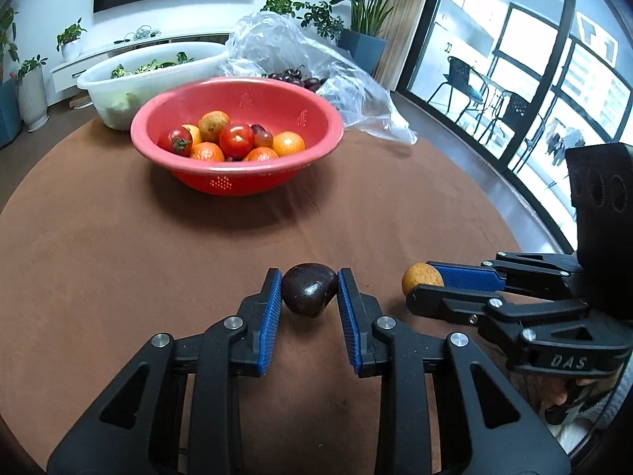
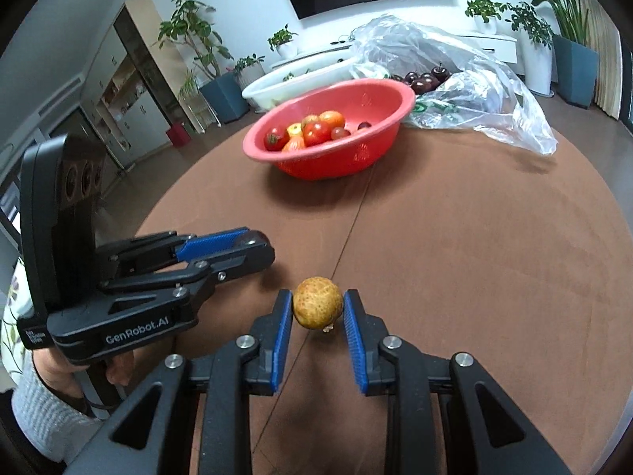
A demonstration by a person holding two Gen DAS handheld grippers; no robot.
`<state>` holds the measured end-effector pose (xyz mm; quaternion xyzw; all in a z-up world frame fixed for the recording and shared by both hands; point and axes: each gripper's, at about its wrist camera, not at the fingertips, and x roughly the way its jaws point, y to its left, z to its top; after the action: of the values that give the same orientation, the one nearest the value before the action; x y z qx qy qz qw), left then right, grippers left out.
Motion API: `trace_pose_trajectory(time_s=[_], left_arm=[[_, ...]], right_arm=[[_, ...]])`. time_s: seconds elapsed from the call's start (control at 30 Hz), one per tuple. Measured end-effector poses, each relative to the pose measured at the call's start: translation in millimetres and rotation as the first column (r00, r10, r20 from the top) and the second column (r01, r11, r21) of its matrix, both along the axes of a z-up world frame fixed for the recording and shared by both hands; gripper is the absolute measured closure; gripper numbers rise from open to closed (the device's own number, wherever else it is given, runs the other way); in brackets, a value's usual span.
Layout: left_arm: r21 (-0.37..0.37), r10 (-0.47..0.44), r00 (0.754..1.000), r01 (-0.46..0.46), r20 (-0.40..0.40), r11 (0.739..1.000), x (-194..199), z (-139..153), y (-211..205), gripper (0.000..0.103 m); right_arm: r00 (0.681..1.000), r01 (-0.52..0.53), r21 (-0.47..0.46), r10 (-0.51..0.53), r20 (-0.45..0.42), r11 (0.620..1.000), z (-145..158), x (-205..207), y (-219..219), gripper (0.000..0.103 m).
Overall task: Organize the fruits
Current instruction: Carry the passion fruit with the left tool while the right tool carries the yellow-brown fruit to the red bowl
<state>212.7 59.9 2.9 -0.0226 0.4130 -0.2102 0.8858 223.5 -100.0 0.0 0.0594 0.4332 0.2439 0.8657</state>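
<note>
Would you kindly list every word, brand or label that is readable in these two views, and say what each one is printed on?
"DAS": embossed on the body of the right gripper, seen in the left wrist view.
"GenRobot.AI": on the side of the left gripper, seen in the right wrist view.
Small white label at the rear of the left gripper: too small to read.
Green print on the plastic bag: crumpled, unreadable.

We've got bright, even daylight here, pouring in from the windows point(image 1: 554, 91) on the right of the left wrist view, slightly blown out. Soft shadows sit under the red bowl point(image 1: 237, 134) and beneath both grippers on the table point(image 1: 118, 245). Mild glare shines off the plastic bag point(image 2: 455, 67). Heavy fisheye bending curves the edges, corners go black, and the centre stays sharp.
</note>
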Motion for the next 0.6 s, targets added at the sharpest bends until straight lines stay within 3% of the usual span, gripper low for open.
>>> trace_pose_trajectory(time_s=[0.23, 0.6], left_arm=[[-0.053, 0.034, 0.999, -0.032, 0.023, 0.998, 8, 22, 13, 0.077], [-0.075, 0.058, 0.996, -0.054, 0.062, 0.996, 46, 51, 27, 0.077]], right_arm=[[1.000, 0.006, 0.043, -0.007, 0.014, 0.999, 14, 15, -2, 0.074], [0.997, 0.019, 0.094, -0.026, 0.067, 0.995, 40, 57, 5, 0.074]])
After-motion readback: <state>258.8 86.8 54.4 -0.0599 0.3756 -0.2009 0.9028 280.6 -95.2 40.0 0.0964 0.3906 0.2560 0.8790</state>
